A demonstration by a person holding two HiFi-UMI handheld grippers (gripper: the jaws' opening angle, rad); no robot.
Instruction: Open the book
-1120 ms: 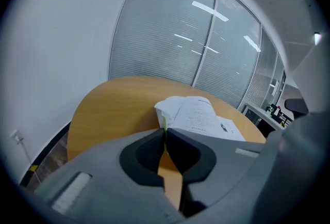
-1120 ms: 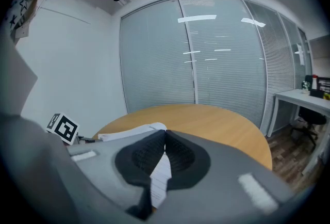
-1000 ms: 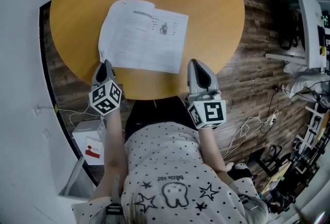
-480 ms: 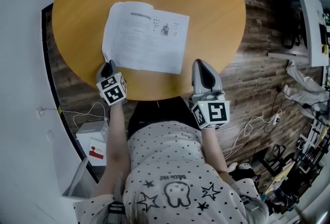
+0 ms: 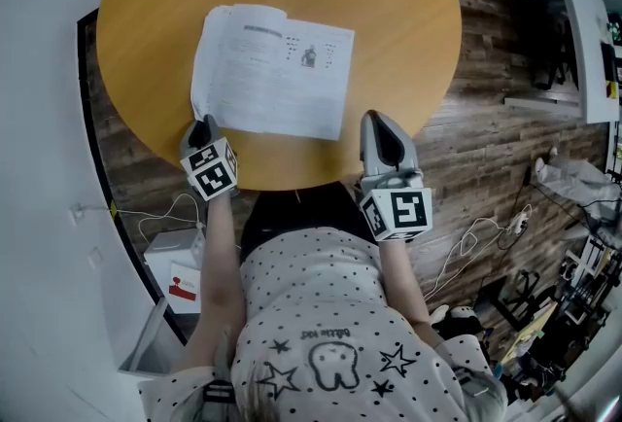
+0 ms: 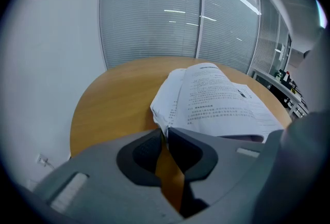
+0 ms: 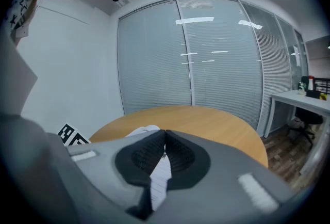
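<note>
Worktop (image 5: 389, 2), round and wooden, with book (image 5: 272, 70) lying open on near half, pages up. Left gripper (image 5: 201, 130) newly lowered to near-left corner, fingers (image 6: 139, 149) parting, page corner at their tips; right gripper (image 5: 381, 133) idle by near-right corner, fingers closed, empty. Opening seemingly done, release underway.

Tabletop count: book (image 5: 272, 70), 1, open, toward the near-left edge of the round table (image 5: 389, 2), 1.
Grippers, 2: left gripper (image 5: 201, 126), jaws opening, wood showing in the gap, book corner just at the tips; right gripper (image 5: 375, 121).
Marker cubes, 2.
Person (image 5: 321, 333), 1.
Floor: white box (image 5: 173, 260), 1; white desk (image 5: 573, 31), 1.
</note>
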